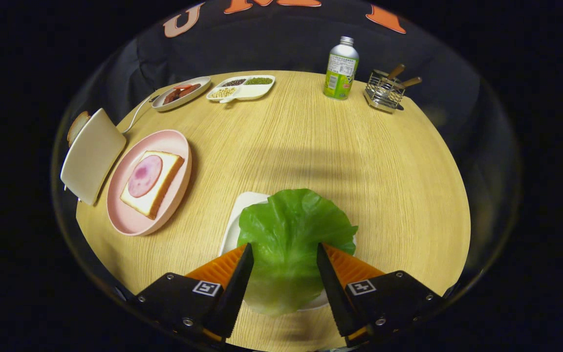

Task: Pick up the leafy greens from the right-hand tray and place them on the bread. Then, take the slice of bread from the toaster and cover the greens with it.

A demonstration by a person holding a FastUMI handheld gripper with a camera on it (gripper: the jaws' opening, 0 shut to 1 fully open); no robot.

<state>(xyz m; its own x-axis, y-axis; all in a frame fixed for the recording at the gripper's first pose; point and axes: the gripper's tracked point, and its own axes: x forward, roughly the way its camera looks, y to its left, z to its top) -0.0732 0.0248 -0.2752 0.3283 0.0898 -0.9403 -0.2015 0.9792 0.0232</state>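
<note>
Nearest, the gripper [284, 254] has its two fingers spread fairly wide, one on each side of a broad, crinkled green lettuce leaf [289, 239]; the leaf lies between them, and whether the fingertips [246, 256] press its edges or merely flank it cannot be told. The leaf covers most of a white rectangular tray [243, 210], of which a far-left corner and a sliver at the near right show, on the round pale wooden table [359, 171]. To the left and a little farther sits a round pink plate [130, 222] carrying a square slice of white bread with a brown crust [162, 188], topped by a round pink slice of ham [144, 176]. Just left of the plate stands a cream-coloured toaster [91, 156], with a brown-crusted slice of bread [77, 126] poking from its far end and a white cord [137, 113] running off towards the far side. Farther still, at the far left of the table, lie an oval white dish of reddish-brown food [181, 93] and, beside it to the right, a white divided dish of beans and grains [242, 88]. At the far right stand a silver bottle with a green label [341, 68] and, right of it, a wire metal basket holding wooden-handled utensils [386, 90].
</note>
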